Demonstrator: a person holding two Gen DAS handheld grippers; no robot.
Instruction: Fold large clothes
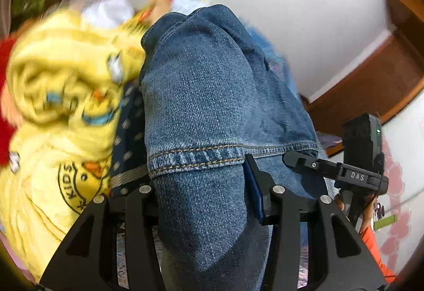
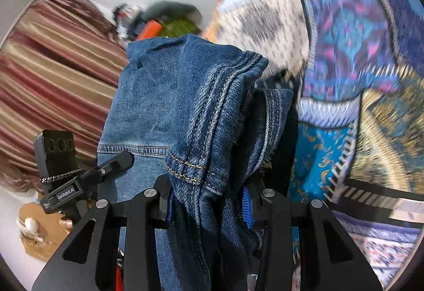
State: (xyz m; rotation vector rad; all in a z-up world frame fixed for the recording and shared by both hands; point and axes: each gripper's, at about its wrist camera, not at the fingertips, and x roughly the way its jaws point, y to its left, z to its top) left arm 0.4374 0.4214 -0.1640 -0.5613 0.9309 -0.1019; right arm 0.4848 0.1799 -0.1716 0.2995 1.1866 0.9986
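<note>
Blue denim jeans fill the middle of the left wrist view; a stitched hem runs across them. My left gripper is shut on the jeans, the cloth bunched between its black fingers and draped over them. The right gripper shows at the right of this view, against the same hem. In the right wrist view the jeans hang in thick folds with seams showing. My right gripper is shut on this bunch of denim. The left gripper shows at the left, touching the hem.
A yellow kids' garment lies in a heap at the left. A patterned blue and gold cloth lies at the right, with a white printed garment behind. A striped red curtain hangs at the left. Brown wooden furniture stands at the right.
</note>
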